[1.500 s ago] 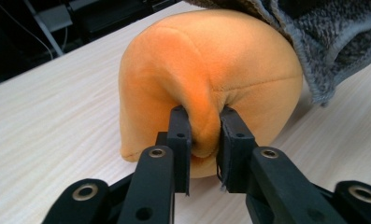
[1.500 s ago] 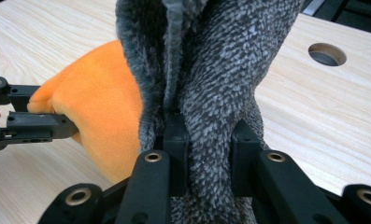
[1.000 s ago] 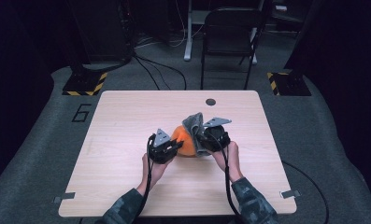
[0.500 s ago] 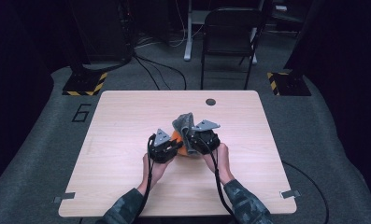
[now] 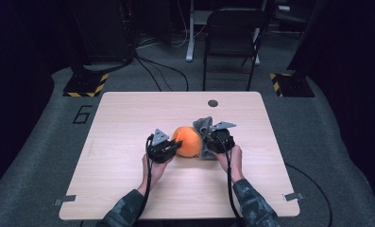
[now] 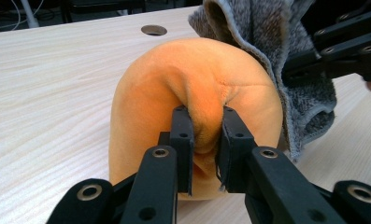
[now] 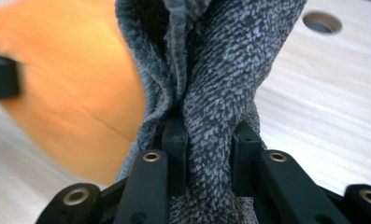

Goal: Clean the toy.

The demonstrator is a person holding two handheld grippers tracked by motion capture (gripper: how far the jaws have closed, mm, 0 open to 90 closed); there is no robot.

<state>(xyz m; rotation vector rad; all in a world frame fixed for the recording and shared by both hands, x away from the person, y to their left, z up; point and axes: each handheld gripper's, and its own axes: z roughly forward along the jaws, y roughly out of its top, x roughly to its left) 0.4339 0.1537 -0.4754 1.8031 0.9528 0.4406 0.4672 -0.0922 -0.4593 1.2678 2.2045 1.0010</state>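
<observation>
The orange cloth (image 5: 187,141) sits near the middle of the table (image 5: 128,118), bunched up into a rounded soft lump, and a grey cloth (image 5: 203,126) stands directly at its right side, touching it. In the left gripper view the orange cloth (image 6: 192,107) rises from the wood like a small hill, with a deep fold in its near face, and the grey cloth (image 6: 276,51) leans over its far right shoulder. The left gripper (image 5: 175,146) meets the orange cloth from the left; its two black jaws are clamped on that fold, with a pinch of orange fabric squeezed between the pads. The right gripper (image 5: 208,142) comes from the right side, and in the right gripper view its jaws are closed on a thick twisted bundle of the grey cloth (image 7: 211,93), which stands up between them and spreads wider above; the orange cloth (image 7: 75,88) is blurred behind it at the left. Both grippers are held by the hands of a person, whose left hand (image 5: 153,169) and right hand (image 5: 232,161) enter from the near edge of the table, with camouflage-pattern sleeves (image 5: 251,203). A round cable hole (image 5: 213,103) lies in the table top near its far edge, apart from the cloths. Beyond the table, on the dark floor, stands a folding chair (image 5: 232,42).
</observation>
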